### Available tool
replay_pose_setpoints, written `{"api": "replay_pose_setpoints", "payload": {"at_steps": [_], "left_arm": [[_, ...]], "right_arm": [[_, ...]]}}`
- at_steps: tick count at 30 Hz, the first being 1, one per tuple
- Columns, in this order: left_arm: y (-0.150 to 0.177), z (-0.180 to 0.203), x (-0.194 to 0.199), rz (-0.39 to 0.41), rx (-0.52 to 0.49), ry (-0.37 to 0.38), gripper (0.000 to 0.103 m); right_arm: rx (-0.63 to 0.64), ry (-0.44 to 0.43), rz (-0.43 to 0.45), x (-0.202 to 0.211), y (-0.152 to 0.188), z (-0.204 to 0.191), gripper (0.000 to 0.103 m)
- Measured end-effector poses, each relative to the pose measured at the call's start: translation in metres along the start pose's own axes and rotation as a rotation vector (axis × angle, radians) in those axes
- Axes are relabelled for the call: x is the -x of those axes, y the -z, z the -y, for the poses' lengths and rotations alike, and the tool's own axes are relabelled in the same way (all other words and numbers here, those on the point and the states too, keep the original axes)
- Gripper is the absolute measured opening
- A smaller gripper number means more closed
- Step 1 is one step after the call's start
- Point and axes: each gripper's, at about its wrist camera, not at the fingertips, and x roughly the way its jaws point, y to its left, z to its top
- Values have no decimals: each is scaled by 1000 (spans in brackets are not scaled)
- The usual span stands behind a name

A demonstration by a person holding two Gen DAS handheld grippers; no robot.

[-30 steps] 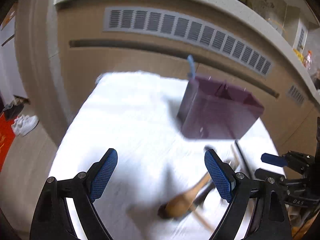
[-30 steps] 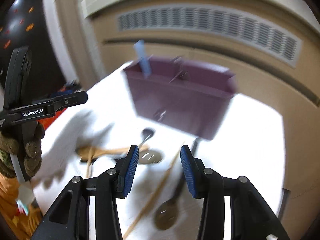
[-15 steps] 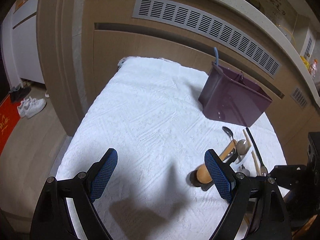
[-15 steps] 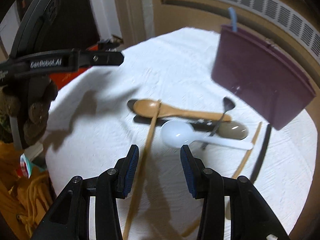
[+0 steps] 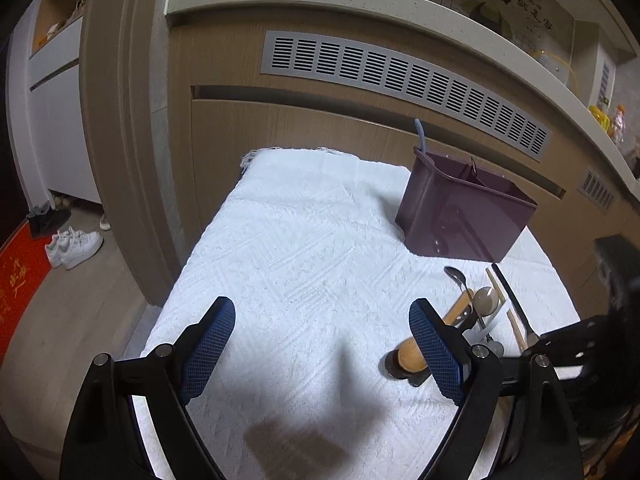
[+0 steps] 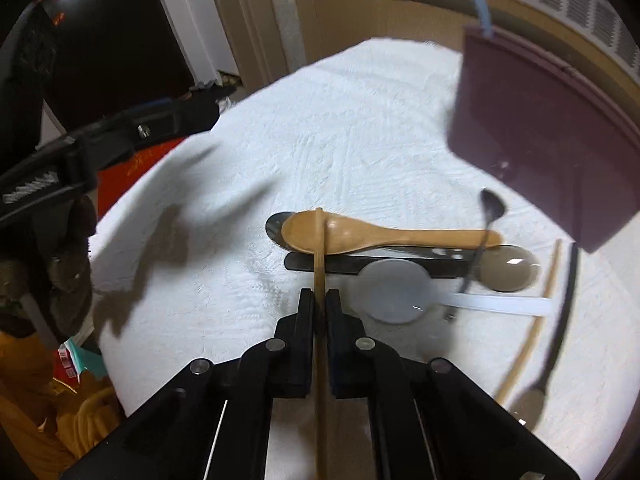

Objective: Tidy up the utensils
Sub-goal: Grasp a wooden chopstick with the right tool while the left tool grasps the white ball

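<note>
Your cloth (image 5: 304,264): white, woven in raised diamond lines. Your bin (image 5: 460,216): dark plum purple, with a pale blue handle (image 5: 420,136) standing in it. Your big spoon (image 6: 384,236): honey-brown wood. Your chopstick (image 6: 319,248): light tan wood. Your ladle (image 6: 400,292): milky white plastic. Your left gripper (image 5: 320,344): black frame, blue cross-hatched pads. Your vent (image 5: 400,84): grey, slotted. Your floor mat (image 5: 16,280): red.

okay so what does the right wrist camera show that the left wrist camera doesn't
Only the right wrist view shows the right gripper, whose jaws have just been closing, shut on a wooden chopstick, and the white plastic spoon in full. Only the left wrist view shows the left gripper open over bare cloth, and white sneakers on the floor. Both show the purple utensil caddy, the wooden spoon and the white tablecloth.
</note>
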Motion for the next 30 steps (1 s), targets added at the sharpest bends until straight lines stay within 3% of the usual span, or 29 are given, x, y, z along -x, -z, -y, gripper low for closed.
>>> {"api": "replay_pose_setpoints", "payload": {"at_steps": [3, 7, 11, 13, 15, 19, 21, 24, 25, 27, 29, 30], "left_arm": [[4, 17, 0, -13, -42, 43, 89], [21, 68, -5, -67, -230, 200, 88], [41, 116, -18, -127, -398, 259, 74], [44, 124, -32, -186, -372, 255, 70], [43, 122, -46, -253, -292, 263, 55], [38, 107, -67, -321, -96, 218, 53], [38, 109, -72, -331, -90, 191, 53], [44, 127, -74, -324, -183, 141, 50], [44, 132, -75, -319, -205, 128, 45], [41, 134, -80, -315, -212, 107, 19], [35, 129, -85, -311, -198, 90, 6], [33, 126, -85, -305, -197, 83, 6]], "right_arm": [[-46, 16, 53, 27, 7, 18, 6], [-151, 67, 128, 67, 20, 59, 7], [-255, 114, 179, 96, 38, 98, 8], [-300, 120, 200, 105, 47, 114, 9], [-314, 118, 217, 111, 54, 118, 9], [-312, 111, 252, 113, 63, 119, 9], [-315, 101, 263, 112, 65, 121, 9], [-321, 89, 270, 110, 68, 125, 9], [-324, 83, 271, 111, 70, 126, 9], [-331, 77, 274, 110, 72, 127, 10], [-333, 78, 278, 111, 74, 128, 10], [-333, 81, 280, 111, 74, 128, 10]]}}
